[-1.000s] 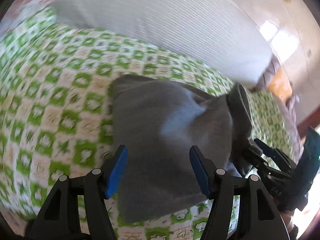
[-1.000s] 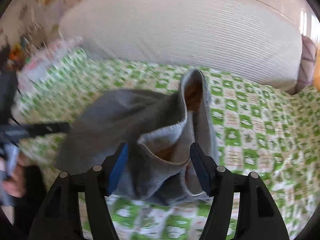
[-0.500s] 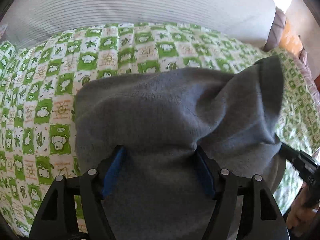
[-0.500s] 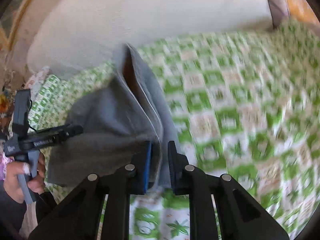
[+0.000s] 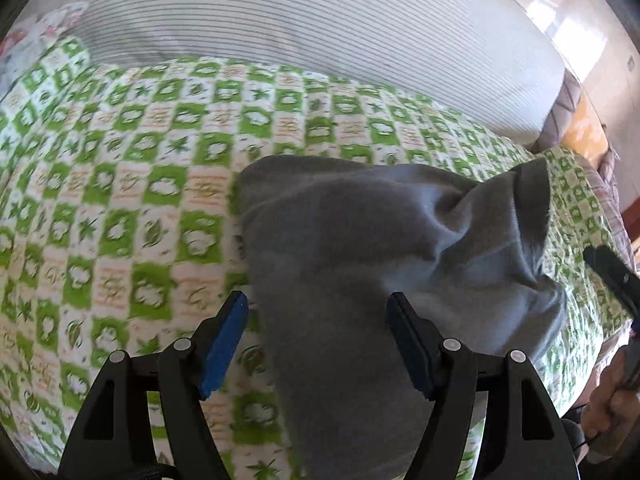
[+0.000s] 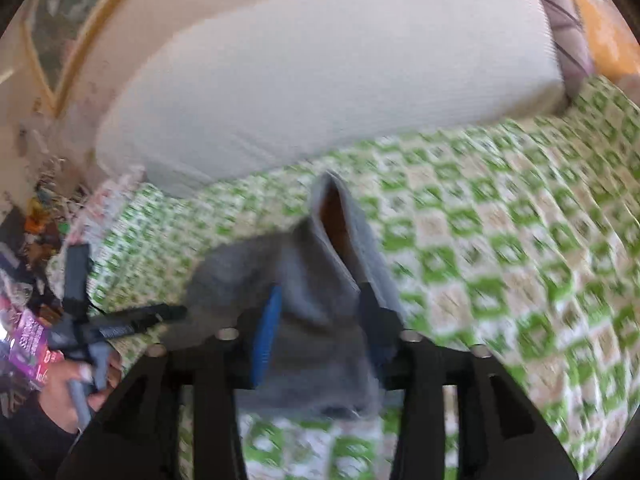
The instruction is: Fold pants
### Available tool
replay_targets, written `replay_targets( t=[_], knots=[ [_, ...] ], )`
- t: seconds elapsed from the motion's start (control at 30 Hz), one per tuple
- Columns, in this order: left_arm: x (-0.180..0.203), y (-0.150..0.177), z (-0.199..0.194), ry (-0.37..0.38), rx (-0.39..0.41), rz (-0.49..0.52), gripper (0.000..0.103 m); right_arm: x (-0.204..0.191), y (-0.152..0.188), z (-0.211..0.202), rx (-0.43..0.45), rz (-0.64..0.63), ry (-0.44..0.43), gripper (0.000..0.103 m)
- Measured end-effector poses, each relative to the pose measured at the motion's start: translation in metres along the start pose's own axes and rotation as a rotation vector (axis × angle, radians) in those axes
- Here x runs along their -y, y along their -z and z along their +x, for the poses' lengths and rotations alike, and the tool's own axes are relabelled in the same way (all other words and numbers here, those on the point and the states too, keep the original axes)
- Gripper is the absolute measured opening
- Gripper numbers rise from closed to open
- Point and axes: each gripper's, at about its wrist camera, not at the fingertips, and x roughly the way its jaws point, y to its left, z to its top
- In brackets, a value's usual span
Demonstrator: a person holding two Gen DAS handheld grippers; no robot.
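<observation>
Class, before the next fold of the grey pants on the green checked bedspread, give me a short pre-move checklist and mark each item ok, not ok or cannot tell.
1. Grey pants lie on the bedspread: ok.
2. Pants flat and smooth: not ok, one edge stands up, bunched.
3. Left gripper open, pads off the cloth: ok.
4. Right gripper clear of the pants: not ok, jaws opening with cloth between them.
5. Right view sharp enough to judge the release: cannot tell, blurred.

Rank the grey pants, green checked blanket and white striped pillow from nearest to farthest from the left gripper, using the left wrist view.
1. grey pants: between the left gripper fingers.
2. green checked blanket: beneath, spreading left.
3. white striped pillow: along the back.
</observation>
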Motion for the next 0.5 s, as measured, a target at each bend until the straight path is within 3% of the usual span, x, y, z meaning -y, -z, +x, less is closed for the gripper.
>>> replay_targets(
  t=[0.13,0.23,0.4,0.47,0.5],
  knots=[
    [-0.018,0.011,-0.004,-0.028,0.002,-0.063,0.072,-0.006,-0.004,0.017,-0.006,-0.023,0.071,0.066],
    [-0.026,0.015,-0.002,-0.015,-0.01,-0.1,0.072,-0.012,-0.004,0.035,-0.025,-0.052,0.038,0.066],
    [-0.014,0.033,-0.002,-0.012,-0.016,-0.116,0.073,-0.028,-0.015,0.065,-0.077,-0.098,-0.102,0.065],
    [-0.009,0.044,0.003,0.001,-0.027,-0.109,0.073,-0.015,-0.019,0.088,-0.125,-0.067,-0.031,0.063],
    [-0.008,0.05,0.007,0.018,-0.034,-0.103,0.074,-0.003,-0.021,0.099,-0.144,-0.034,0.012,0.055]
  ],
)
